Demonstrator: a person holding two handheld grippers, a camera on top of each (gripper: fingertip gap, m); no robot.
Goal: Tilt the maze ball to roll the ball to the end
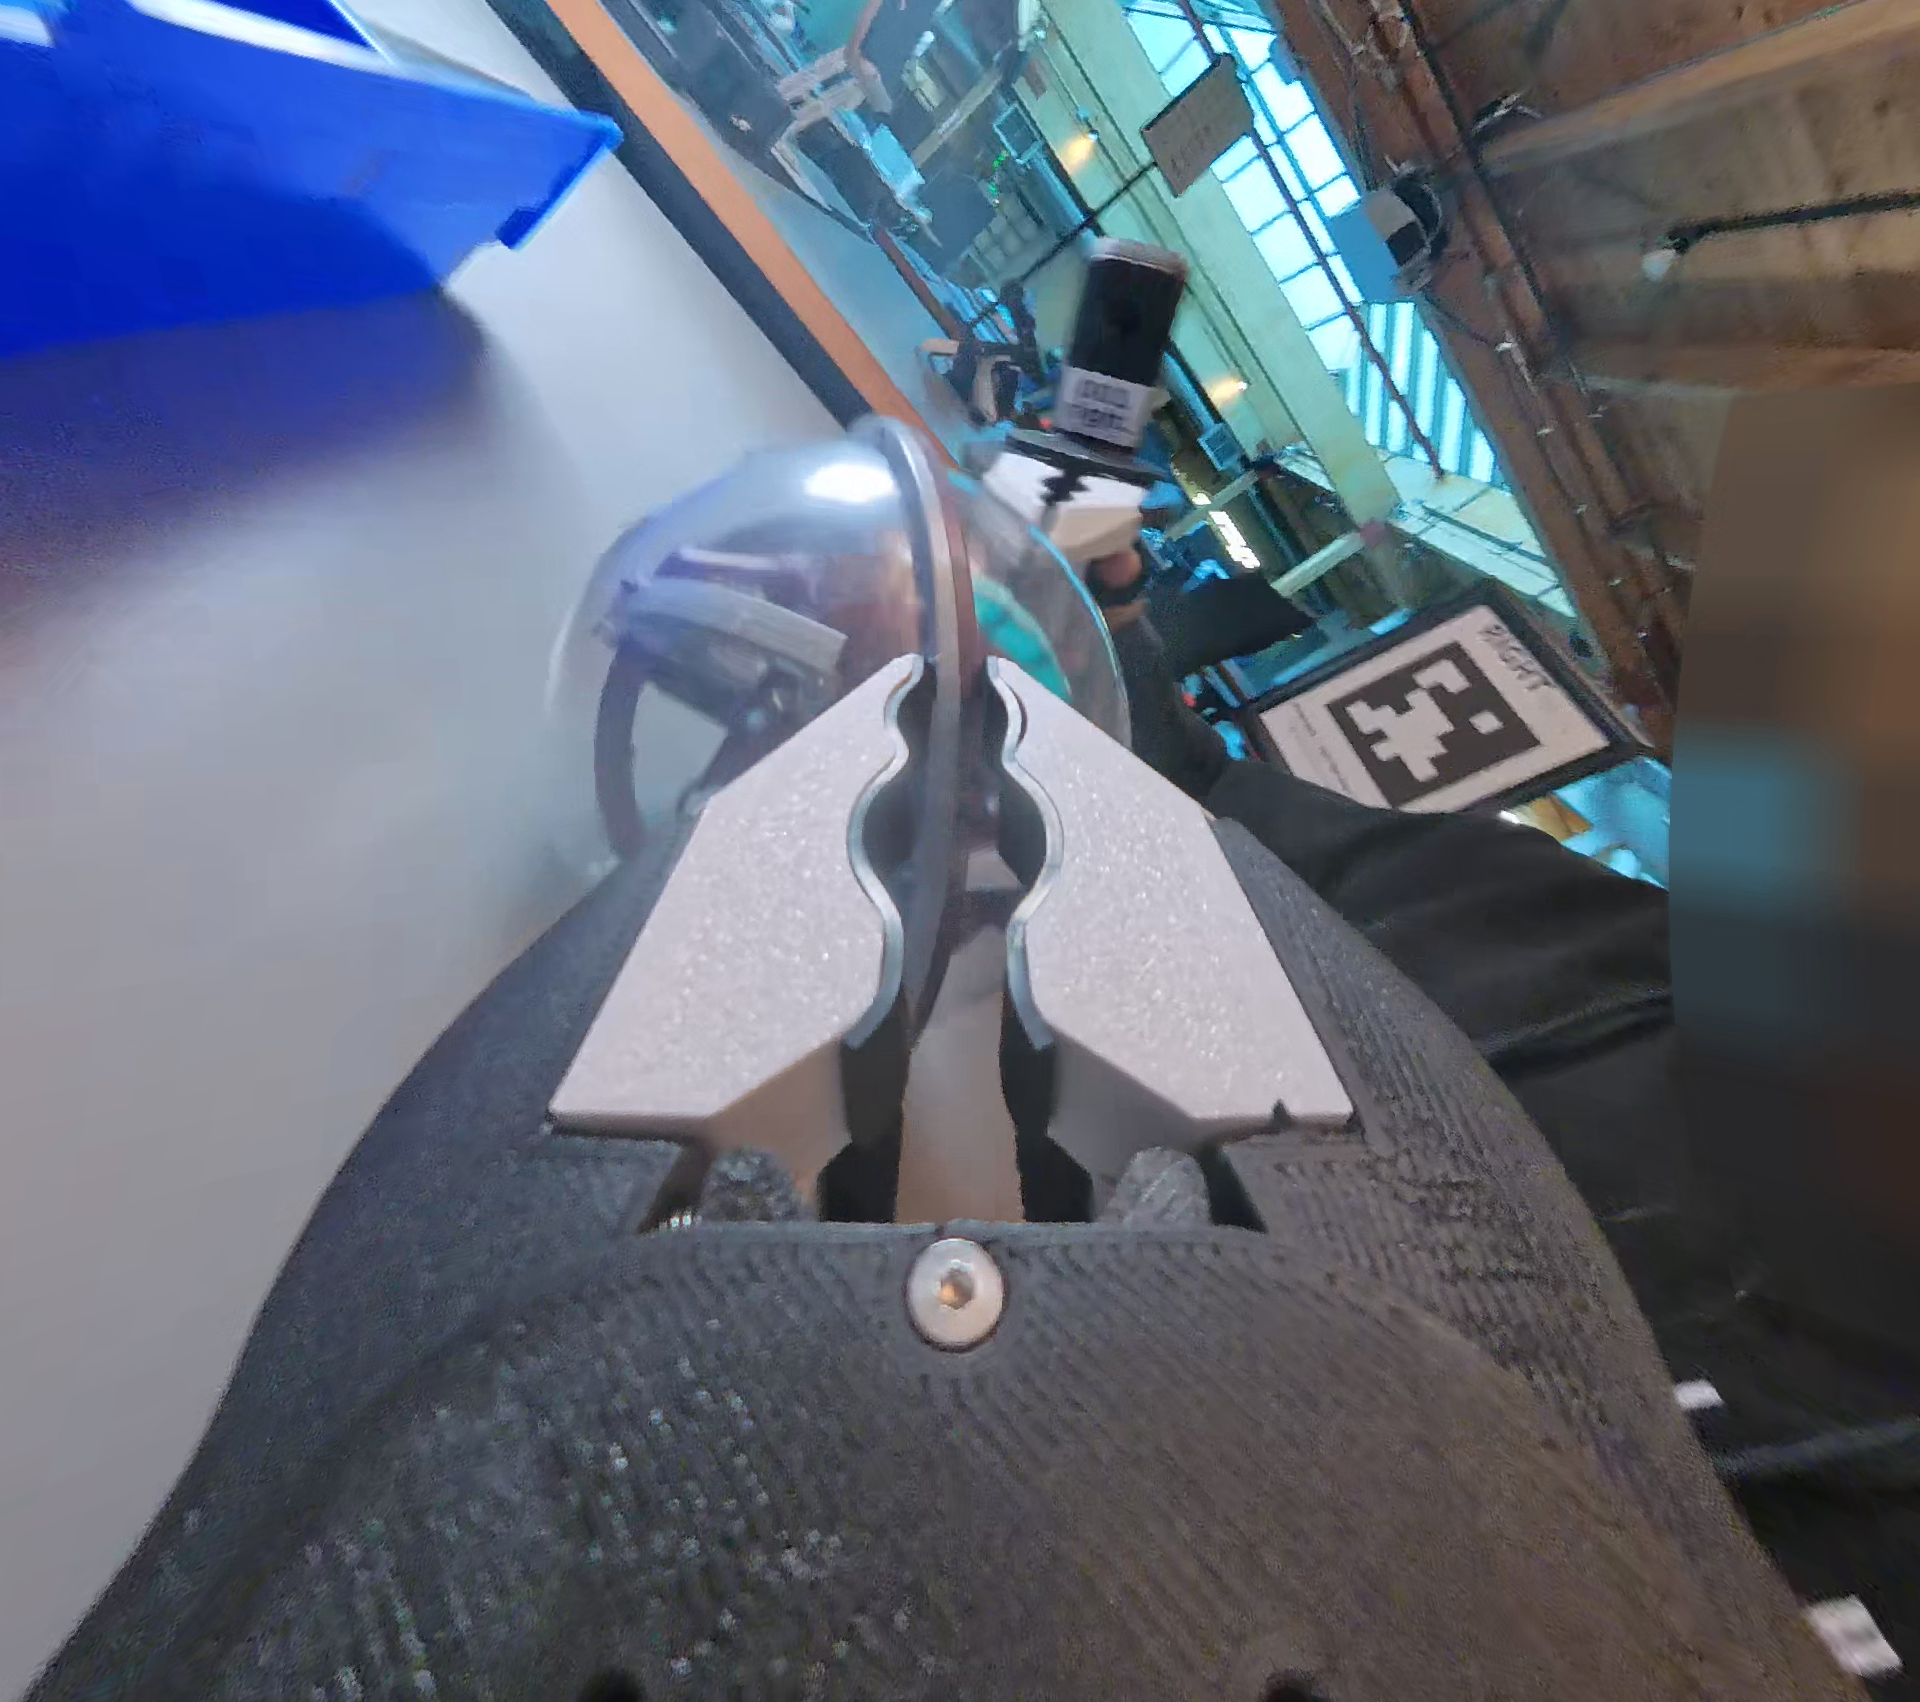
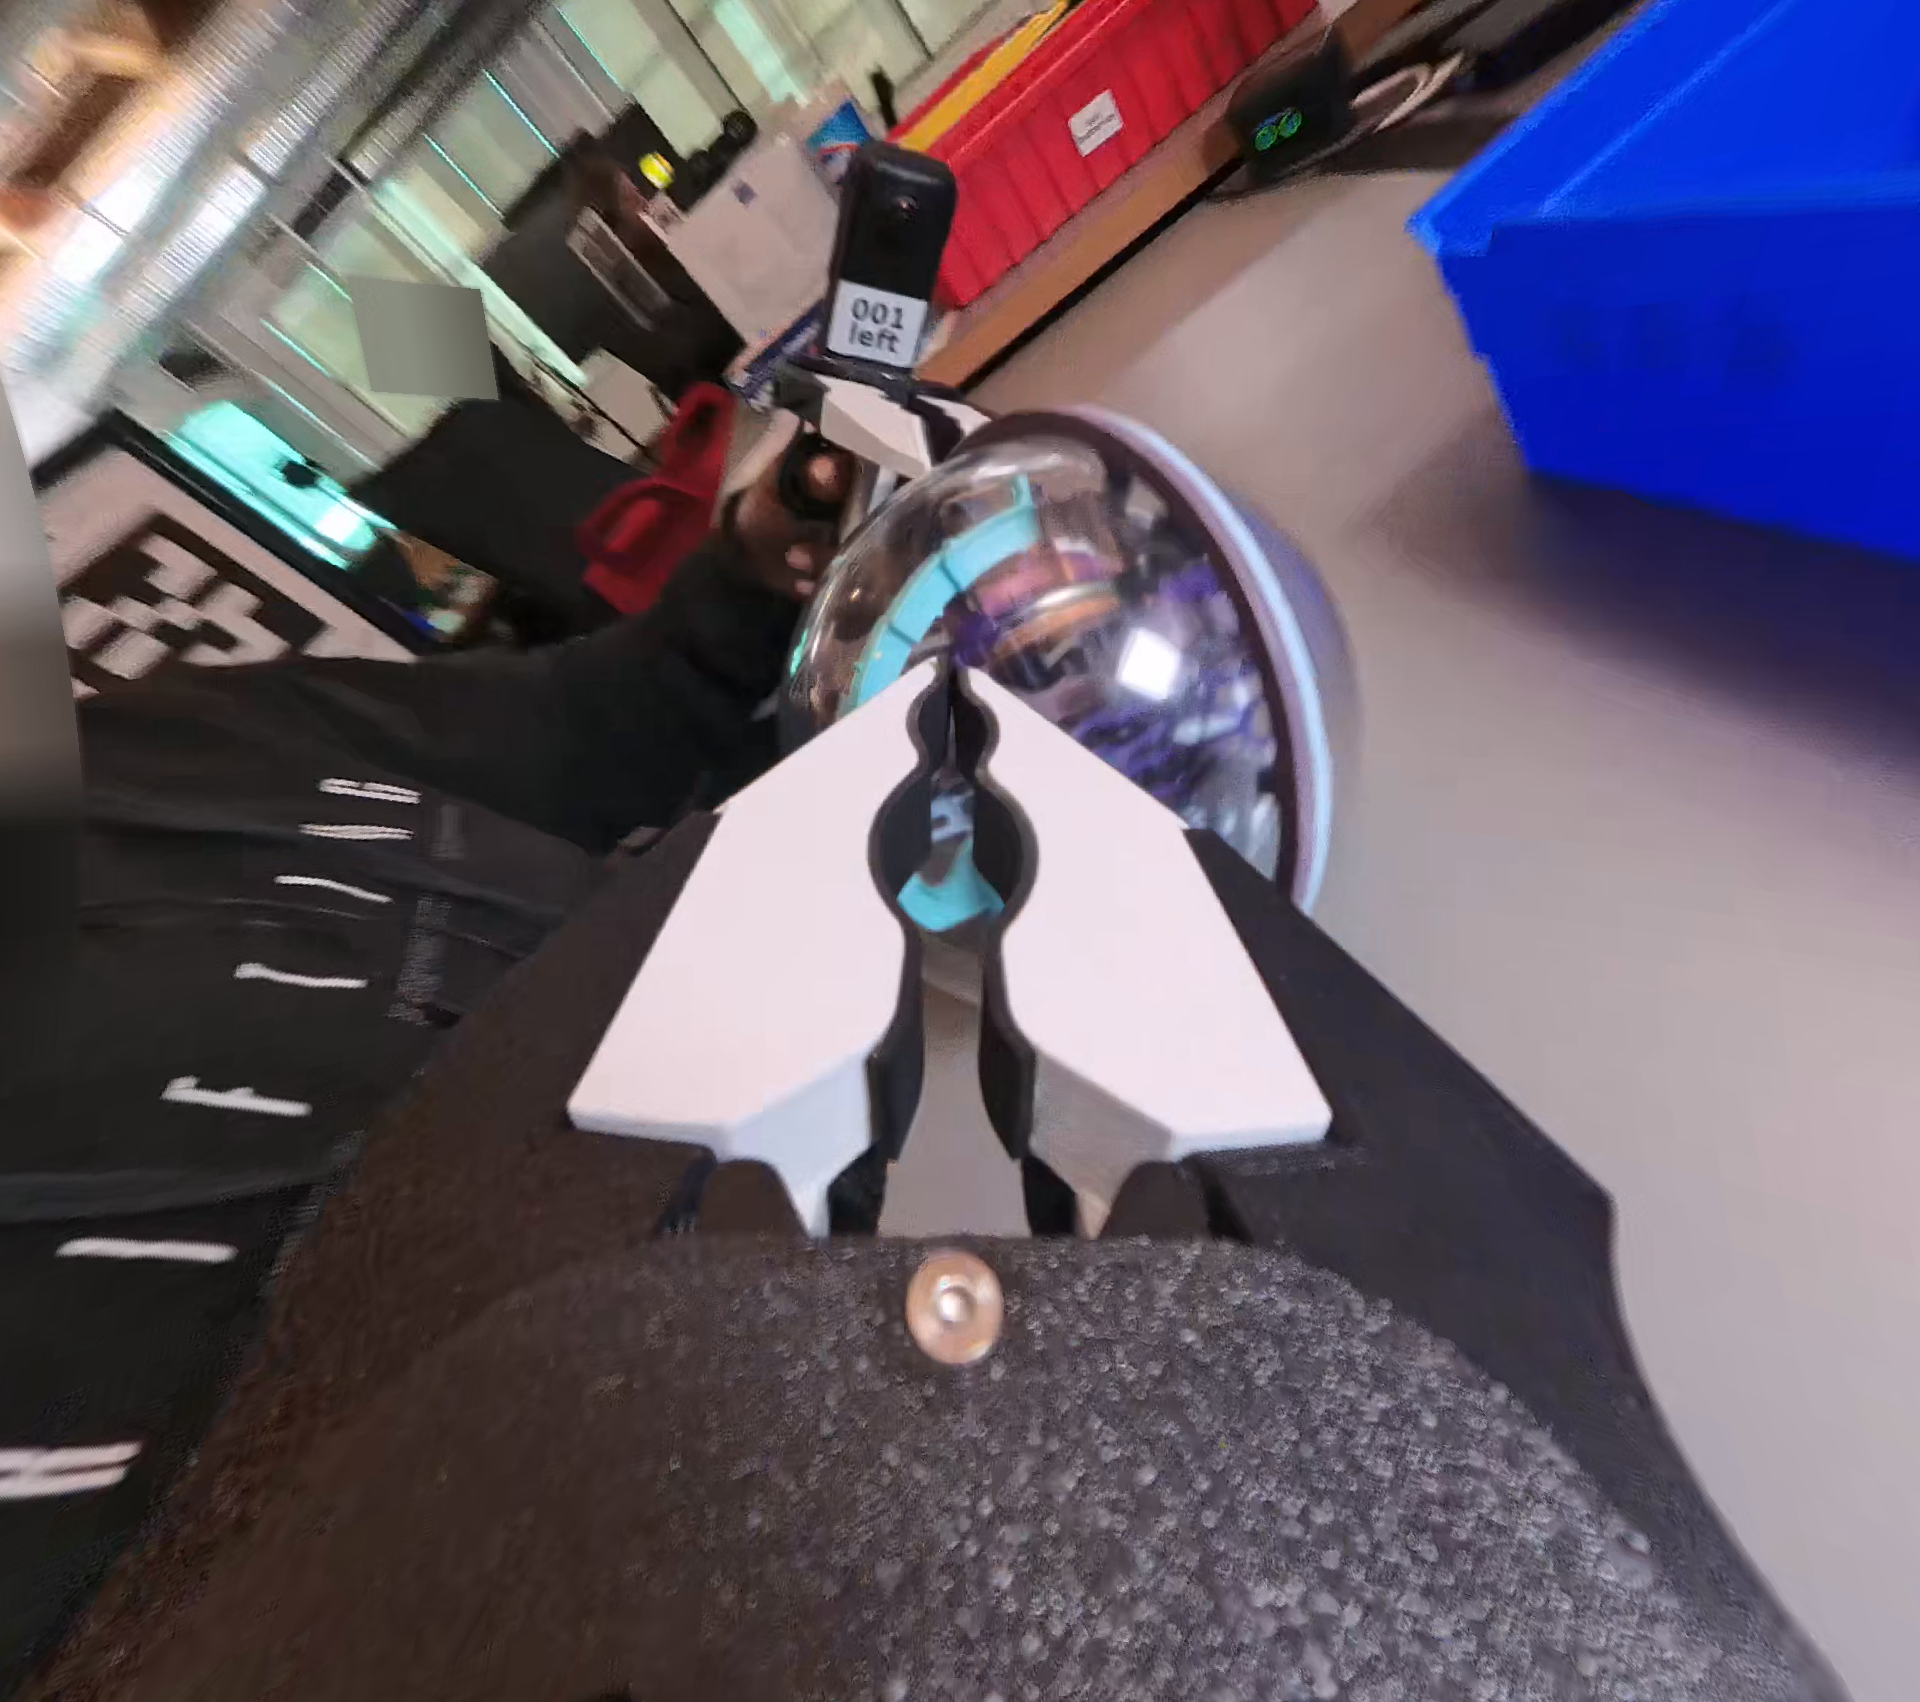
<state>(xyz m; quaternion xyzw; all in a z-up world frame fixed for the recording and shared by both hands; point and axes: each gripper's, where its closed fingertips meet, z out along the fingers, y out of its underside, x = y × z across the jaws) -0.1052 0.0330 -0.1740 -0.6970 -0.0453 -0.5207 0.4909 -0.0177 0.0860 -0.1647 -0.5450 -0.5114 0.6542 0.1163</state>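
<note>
The maze ball (image 1: 748, 572) is a clear sphere with purple and teal tracks inside and a thin rim around its middle. It sits tilted over the grey table (image 1: 260, 769). My left gripper (image 1: 951, 676) is shut on that rim, which runs edge-on between the pads. In the right wrist view the ball (image 2: 1122, 613) fills the centre. My right gripper (image 2: 951, 686) is shut on a thin edge of it from the opposite side. Each gripper shows beyond the ball in the other's view: the right one (image 1: 1049, 509) and the left one (image 2: 894, 426).
A blue bin (image 1: 208, 198) stands on the table close to the ball and also shows in the right wrist view (image 2: 1714, 250). A red bin (image 2: 1122, 94) sits farther back. A black-and-white marker board (image 1: 1423, 717) and a person's dark sleeve (image 1: 1455, 904) lie beside the ball.
</note>
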